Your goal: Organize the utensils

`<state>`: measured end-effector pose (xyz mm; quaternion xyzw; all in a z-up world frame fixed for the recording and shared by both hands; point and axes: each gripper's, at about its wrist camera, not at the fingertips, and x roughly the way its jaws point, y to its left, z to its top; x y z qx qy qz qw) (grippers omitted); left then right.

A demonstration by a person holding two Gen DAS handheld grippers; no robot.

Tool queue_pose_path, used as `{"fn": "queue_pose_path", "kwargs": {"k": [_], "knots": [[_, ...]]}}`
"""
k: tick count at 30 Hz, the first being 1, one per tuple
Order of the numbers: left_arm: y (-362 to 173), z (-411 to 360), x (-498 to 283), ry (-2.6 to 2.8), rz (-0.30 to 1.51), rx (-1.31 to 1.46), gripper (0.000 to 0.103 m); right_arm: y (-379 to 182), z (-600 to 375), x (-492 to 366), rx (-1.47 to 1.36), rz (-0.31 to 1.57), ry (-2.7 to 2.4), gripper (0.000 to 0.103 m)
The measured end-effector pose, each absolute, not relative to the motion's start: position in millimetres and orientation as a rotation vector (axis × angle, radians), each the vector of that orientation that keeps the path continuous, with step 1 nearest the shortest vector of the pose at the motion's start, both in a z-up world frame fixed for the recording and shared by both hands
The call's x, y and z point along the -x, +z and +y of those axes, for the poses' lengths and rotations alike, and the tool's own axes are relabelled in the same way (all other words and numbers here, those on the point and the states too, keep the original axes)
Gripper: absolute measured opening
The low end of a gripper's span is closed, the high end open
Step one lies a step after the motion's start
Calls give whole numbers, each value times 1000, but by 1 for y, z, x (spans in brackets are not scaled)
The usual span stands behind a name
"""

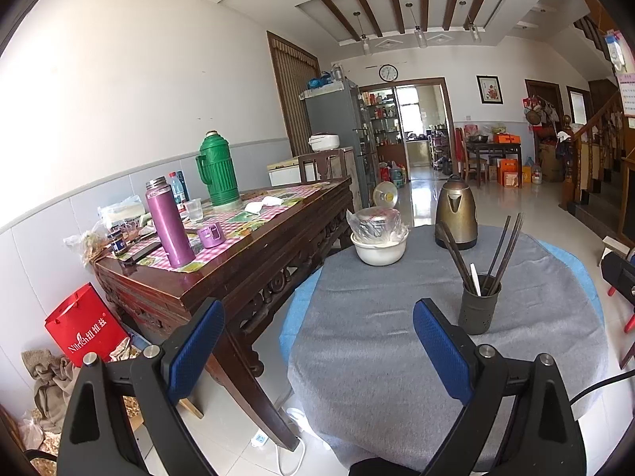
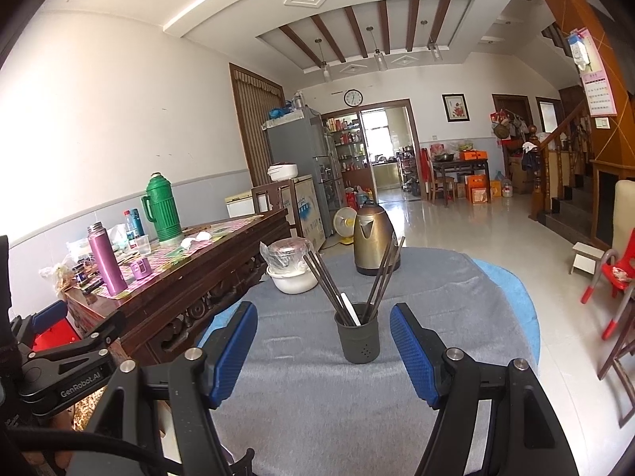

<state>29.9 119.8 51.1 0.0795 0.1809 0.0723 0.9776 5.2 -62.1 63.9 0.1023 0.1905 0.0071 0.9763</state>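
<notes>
A dark grey perforated utensil holder [image 2: 358, 333] stands upright on the grey cloth of the round table [image 2: 456, 289]. Several dark chopsticks [image 2: 379, 277] and a white utensil [image 2: 351, 311] lean out of it. My right gripper [image 2: 323, 343] hovers just in front of the holder, open, with nothing between its blue pads. In the left wrist view the holder [image 1: 478, 304] sits a little ahead and to the right of my left gripper [image 1: 317, 337], which is open and empty. The left gripper's body [image 2: 63, 365] also shows at the left edge of the right wrist view.
A bronze electric kettle [image 2: 373, 244] and a white bowl with a plastic-wrapped pot [image 2: 289, 267] stand at the table's far side. A carved wooden side table [image 1: 222, 269] with flasks and cups runs along the left. A red chair [image 2: 613, 281] is at the right.
</notes>
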Motion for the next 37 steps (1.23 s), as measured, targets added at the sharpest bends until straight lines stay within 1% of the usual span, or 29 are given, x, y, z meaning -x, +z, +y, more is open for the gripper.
{"fn": "queue_pose_path", "kwargs": {"k": [10, 19, 33, 37], "knots": [[43, 131, -34, 157, 382, -131, 96, 59, -50, -14, -179, 411, 19, 73], [33, 130, -53, 152, 423, -114, 96, 60, -56, -28, -159, 423, -4, 73], [19, 113, -115, 148, 492, -107, 96, 37, -70, -83, -165, 510, -10, 73], [-4, 102, -154, 107, 534, -95, 96, 18, -88, -108, -165, 522, -53, 73]]}}
